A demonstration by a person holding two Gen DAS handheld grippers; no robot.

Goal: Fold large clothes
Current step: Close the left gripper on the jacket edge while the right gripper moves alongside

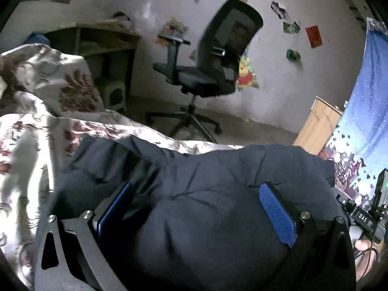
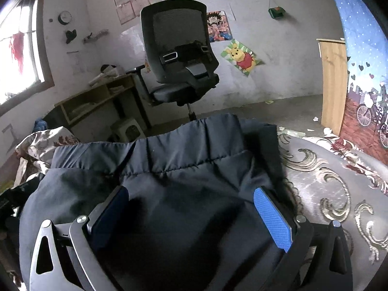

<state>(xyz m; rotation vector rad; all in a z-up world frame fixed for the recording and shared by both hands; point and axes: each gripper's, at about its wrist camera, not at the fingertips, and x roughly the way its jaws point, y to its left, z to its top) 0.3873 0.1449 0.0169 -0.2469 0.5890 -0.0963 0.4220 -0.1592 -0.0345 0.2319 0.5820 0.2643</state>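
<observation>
I see the dark navy garment (image 1: 194, 194) bunched on the floral bedspread (image 1: 29, 131); my left gripper (image 1: 195, 194) and right gripper (image 2: 191, 201) both sit over it, fingers spread wide, the cloth lying between them ungripped

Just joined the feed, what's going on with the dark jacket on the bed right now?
A person is working with a handheld gripper in each hand over a dark navy padded garment lying on a floral bedspread. The left gripper and the right gripper are both open, fingers spread over the fabric, gripping nothing. An office chair stands behind the bed.
</observation>
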